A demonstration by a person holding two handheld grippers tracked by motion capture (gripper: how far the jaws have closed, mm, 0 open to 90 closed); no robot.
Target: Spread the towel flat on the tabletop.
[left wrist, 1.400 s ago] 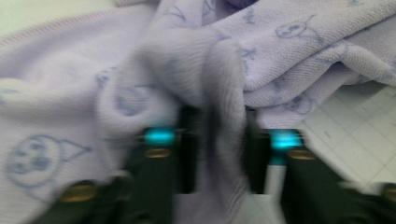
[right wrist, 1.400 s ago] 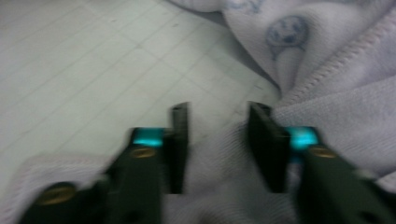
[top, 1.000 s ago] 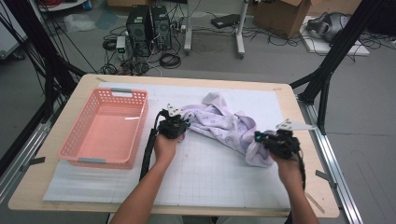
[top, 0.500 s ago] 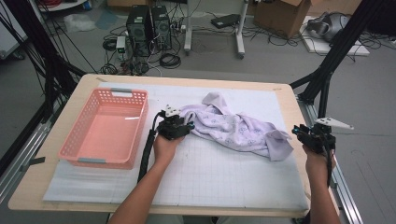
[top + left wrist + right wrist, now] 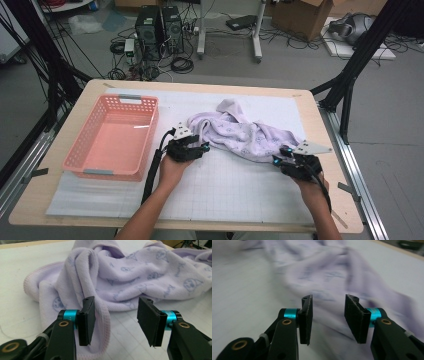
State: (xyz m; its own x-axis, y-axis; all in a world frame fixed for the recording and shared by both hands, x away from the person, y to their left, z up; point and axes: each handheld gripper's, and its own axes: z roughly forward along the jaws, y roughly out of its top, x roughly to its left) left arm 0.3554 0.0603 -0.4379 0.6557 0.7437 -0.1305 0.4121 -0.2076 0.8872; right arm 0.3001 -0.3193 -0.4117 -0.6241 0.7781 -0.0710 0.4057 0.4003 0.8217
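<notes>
Now both jaw pairs have just been opening: left gripper (image 5: 113, 321) spread, a fold of the lilac towel (image 5: 130, 277) between them; right gripper (image 5: 328, 320) spread before the towel's blurred end.

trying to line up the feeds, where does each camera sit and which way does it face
High view: above the person's side, facing forward and down on the table, pink basket, both forearms, left gripper, right gripper.
Left gripper view: rides the left gripper, looks along its open jaws at the lilac towel.
Right gripper view: rides the right gripper, jaws open, towel blurred.
All share the towel.
</notes>
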